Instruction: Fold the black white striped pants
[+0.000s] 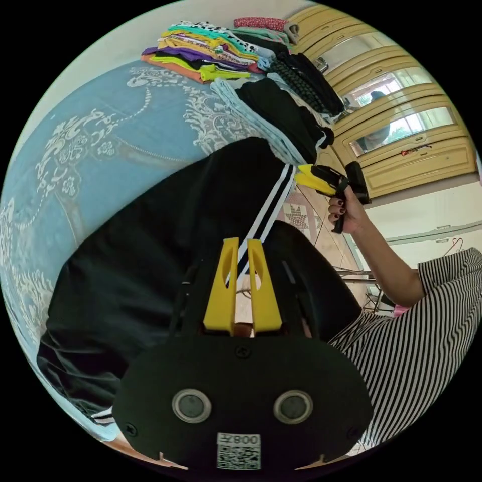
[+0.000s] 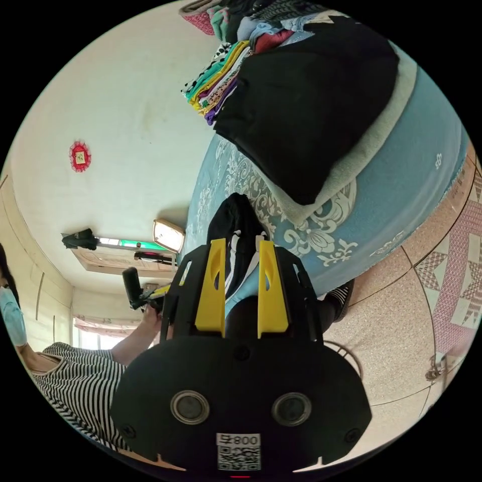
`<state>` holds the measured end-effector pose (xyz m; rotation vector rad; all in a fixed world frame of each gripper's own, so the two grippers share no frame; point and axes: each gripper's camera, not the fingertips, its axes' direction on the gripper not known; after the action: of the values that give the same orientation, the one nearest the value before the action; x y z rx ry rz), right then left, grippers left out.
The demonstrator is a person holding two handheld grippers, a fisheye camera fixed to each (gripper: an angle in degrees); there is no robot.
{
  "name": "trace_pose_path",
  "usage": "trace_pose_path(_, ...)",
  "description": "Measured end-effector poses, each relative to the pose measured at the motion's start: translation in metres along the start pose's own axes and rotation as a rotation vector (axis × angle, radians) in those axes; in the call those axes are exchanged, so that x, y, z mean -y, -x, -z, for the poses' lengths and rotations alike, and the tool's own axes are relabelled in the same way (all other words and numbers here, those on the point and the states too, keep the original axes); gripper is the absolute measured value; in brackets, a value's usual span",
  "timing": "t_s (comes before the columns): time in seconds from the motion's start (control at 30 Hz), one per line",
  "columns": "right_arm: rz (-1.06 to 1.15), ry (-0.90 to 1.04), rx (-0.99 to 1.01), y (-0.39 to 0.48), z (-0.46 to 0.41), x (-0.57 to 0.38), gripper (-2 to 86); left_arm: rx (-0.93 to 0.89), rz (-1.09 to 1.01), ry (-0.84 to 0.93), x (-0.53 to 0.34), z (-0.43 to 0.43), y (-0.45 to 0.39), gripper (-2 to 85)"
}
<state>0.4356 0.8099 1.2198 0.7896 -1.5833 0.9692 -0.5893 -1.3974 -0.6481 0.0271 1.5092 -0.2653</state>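
On the blue patterned bedspread, the black white striped pants are pinched along the striped edge by the left gripper and right gripper, apparently mid-fold, a matched carry-over judged next.

The left gripper view sits close over the pants, rolled sideways, facing along the bed toward a wardrobe. The right gripper view looks from the bed's edge, near the floor, toward a wall. Both show bed, pants and stacked clothes.
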Motion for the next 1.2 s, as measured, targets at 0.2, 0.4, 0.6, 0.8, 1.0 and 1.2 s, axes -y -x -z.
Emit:
trace_pose_path(0.2,0.040,0.037,-0.177,0.012,-0.021,0.002,11.1,0.038,-0.154,0.019,0.115,-0.004,-0.014,6.9)
trace_pose_path(0.4,0.074,0.046,-0.218,0.018,-0.039,-0.003,10.9,0.050,-0.273,0.134,0.209,-0.039,-0.029,8.6)
trace_pose_path(0.6,0.066,0.060,-0.180,0.007,-0.054,-0.009,8.7,0.113,-0.360,0.303,0.252,-0.077,-0.035,7.3)
trace_pose_path(0.8,0.043,0.061,-0.088,-0.008,-0.058,-0.012,6.5,0.031,-0.352,0.311,0.267,-0.066,-0.029,3.4)
trace_pose_path(1.0,0.052,0.062,-0.126,-0.020,-0.062,-0.016,6.0,0.062,-0.395,0.334,0.277,-0.066,-0.029,2.6)
trace_pose_path(1.2,0.031,0.036,-0.078,-0.035,-0.073,-0.029,5.9,0.037,-0.341,0.323,0.270,-0.060,-0.006,2.5)
